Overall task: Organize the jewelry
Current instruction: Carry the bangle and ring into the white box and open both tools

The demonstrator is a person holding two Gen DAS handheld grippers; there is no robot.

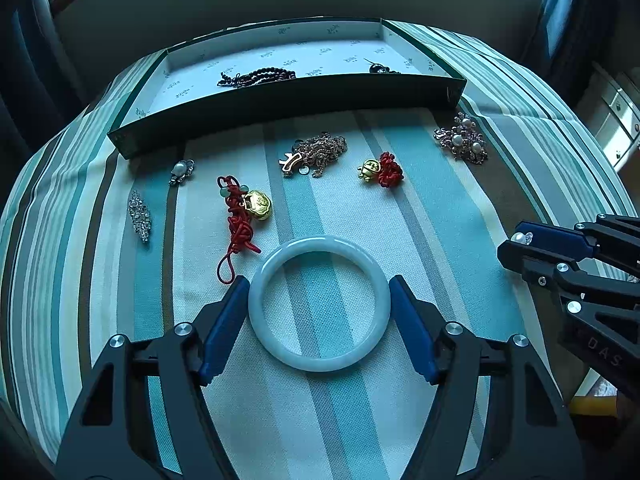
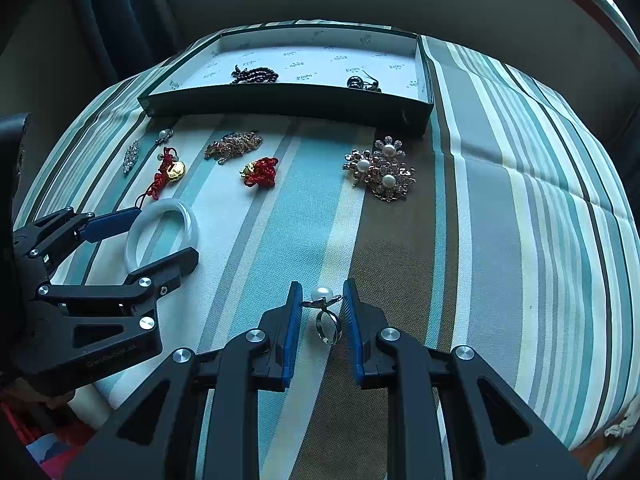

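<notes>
Ahead of the left gripper (image 1: 319, 304) a bare strip of striped cloth (image 1: 340, 208) runs toward the green box (image 1: 280, 108), flanked by the red-corded gold charm (image 1: 244, 216) on its left and the small gold charm with red knot (image 1: 380, 170) on its right; a chain heap (image 1: 316, 154) blocks the far end. Ahead of the right gripper (image 2: 322, 304) the cloth lies open up to the pearl brooch (image 2: 380, 170).
</notes>
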